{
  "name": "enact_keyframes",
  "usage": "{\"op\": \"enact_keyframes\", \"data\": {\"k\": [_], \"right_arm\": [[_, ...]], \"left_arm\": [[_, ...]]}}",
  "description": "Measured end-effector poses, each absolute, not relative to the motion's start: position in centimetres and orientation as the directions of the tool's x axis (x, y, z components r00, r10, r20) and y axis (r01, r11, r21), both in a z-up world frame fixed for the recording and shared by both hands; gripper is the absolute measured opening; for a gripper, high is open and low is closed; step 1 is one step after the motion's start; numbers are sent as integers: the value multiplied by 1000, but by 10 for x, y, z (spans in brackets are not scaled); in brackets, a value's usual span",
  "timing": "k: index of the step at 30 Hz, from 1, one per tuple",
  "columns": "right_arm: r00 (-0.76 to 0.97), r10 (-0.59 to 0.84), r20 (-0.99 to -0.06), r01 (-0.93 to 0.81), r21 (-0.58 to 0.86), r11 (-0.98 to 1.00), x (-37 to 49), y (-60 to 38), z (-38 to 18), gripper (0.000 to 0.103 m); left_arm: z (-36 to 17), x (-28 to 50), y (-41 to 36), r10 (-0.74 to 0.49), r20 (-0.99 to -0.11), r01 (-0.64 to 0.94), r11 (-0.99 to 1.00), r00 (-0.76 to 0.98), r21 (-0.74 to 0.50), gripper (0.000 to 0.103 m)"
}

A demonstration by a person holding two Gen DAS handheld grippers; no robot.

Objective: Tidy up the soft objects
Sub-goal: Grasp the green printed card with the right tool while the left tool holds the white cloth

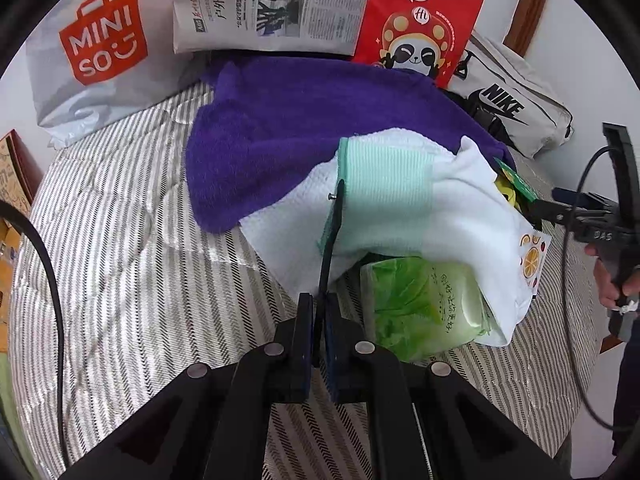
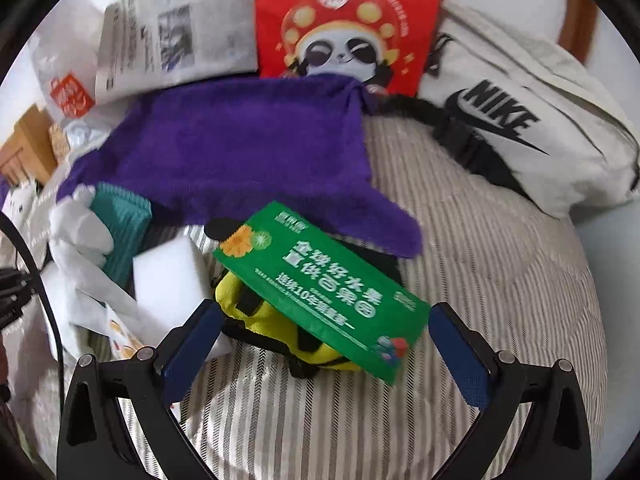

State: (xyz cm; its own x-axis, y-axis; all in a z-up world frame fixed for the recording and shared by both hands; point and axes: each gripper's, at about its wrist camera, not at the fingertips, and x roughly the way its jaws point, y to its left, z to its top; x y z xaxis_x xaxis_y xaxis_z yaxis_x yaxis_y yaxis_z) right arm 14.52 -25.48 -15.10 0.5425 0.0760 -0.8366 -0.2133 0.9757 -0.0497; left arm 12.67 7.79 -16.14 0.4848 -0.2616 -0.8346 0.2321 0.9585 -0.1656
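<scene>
bg: newspaper | MINISO bag | red panda bag | striped bedcover
</scene>
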Motion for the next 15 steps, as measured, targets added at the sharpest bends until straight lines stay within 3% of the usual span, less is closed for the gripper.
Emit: {"op": "enact_keyframes", "data": {"k": [5,12,15], "right_arm": [[559,40,-828,-211,-96,973,157,-252,-163,97],[552,68,-831,-200,-53,978,172,-262,-167,39],[552,100,-828,-200,-14,980,171,-270,-160,21]], "left_arm": [[-162,128,77,-263,-836,232,958,481,-167,7],[-160,125,83,-261,-840,220,960,475,-174,7],[-159,123,86,-263,-840,214,960,475,-180,7]]}}
